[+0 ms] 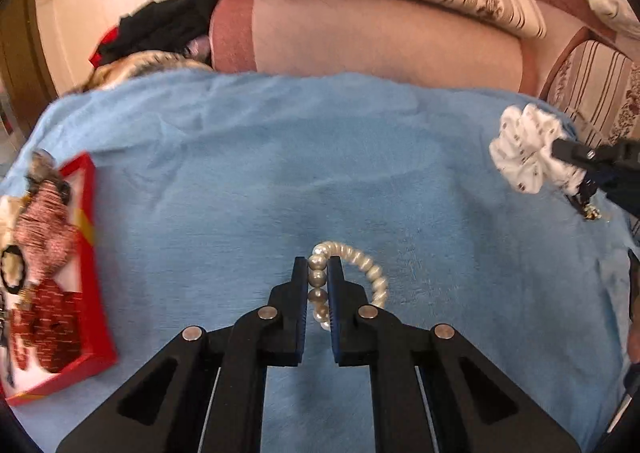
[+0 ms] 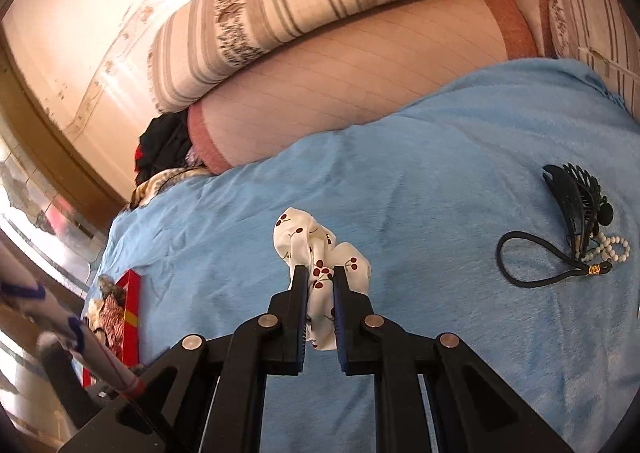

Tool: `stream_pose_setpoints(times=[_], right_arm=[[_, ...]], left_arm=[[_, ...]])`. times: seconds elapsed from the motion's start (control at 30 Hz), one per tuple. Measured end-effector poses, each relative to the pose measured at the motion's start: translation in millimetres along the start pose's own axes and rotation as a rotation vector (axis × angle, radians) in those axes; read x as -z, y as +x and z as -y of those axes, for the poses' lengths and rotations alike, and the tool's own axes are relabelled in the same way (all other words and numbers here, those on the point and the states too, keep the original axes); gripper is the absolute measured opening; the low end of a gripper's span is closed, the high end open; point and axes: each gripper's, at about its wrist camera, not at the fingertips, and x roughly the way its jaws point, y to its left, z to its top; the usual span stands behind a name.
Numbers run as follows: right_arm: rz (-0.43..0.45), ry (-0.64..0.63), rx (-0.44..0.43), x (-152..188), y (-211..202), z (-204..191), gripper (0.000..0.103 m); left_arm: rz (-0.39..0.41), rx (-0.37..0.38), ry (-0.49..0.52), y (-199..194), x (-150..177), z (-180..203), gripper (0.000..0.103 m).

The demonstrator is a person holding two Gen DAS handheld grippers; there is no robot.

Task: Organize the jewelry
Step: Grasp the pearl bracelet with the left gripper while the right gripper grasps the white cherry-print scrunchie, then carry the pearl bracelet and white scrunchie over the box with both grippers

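Observation:
A pearl bracelet (image 1: 372, 273) lies on the blue blanket (image 1: 280, 173), and my left gripper (image 1: 317, 267) is shut on one side of its loop, with pearls pressed between the pads. My right gripper (image 2: 320, 277) is shut on a white scrunchie (image 2: 316, 253) printed with red cherries and holds it above the blanket. In the left wrist view that same white scrunchie (image 1: 524, 149) shows at the far right in the right gripper's black fingers (image 1: 568, 151). A red box (image 1: 86, 253) holding scrunchies and other pieces sits at the left edge.
A black hair claw (image 2: 576, 205), a black cord loop (image 2: 520, 265) and a small white bead bracelet (image 2: 612, 249) lie on the blanket at the right. Striped cushions (image 2: 320, 13) and a pink bolster (image 1: 380, 37) bound the far side. Dark clothes (image 1: 168, 29) are piled behind the left corner.

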Motion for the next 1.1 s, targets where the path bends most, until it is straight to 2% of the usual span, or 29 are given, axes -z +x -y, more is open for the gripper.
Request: stream_pose_setpoints(times=[0.17,0.27,0.63,0.97,1.1], right_arm=[[-0.004,-0.061,-0.024,13.7,-4.9,-26.0,0.012],[-0.006,-0.103,-0.044,22.8,-7.7,-45.5,0.012],[-0.041,-0.202,-0.08,69.2,-8.3,-101.1,0.012],[-0.061,-0.218,-0.083,105.0,-11.8,-122.1,0.012],[-0.071,-0.178,-0.087,119.6,-16.7,-125.3,0.012]], left_arm=[[0.039,0.01,0.005,-35.6,5.5,-17.5,0.009],[0.063,-0.015,0.011,-49.4,11.7,-27.9,0.009],[0.098,-0.048,-0.042,-61.5,20.9,-68.3,0.009],[0.127,-0.028,-0.067,-74.5,18.5,-80.7,0.009],[0.14,-0.037,-0.067,-81.4,18.0,-84.1,0.009]])
